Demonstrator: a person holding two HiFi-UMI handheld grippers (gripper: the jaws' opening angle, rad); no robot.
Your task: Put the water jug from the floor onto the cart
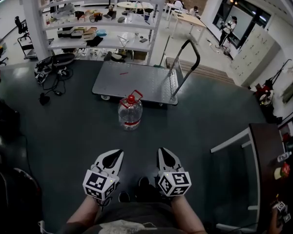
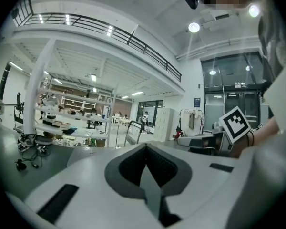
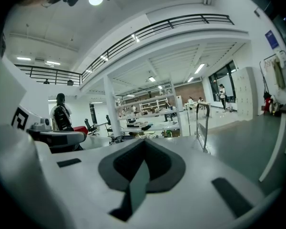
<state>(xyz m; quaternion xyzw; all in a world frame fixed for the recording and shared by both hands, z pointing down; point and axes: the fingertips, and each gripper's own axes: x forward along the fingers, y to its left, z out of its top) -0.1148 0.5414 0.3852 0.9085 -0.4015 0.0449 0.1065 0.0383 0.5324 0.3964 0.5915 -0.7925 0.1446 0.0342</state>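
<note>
Water jug [image 1: 130, 113] on floor [image 1: 73, 130] looks heavy, rigid, slick-sided; best hold likely its 1 red top handle [image 1: 133, 95]; left gripper [image 1: 118, 153] and right gripper [image 1: 162, 151] both pinched together, empty.

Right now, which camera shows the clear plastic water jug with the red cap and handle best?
The head view. The clear plastic water jug stands whole and upright on the dark floor, just before the grey flat cart. The left and right gripper views show none of it; their own jaws fill the lower frame.
</note>
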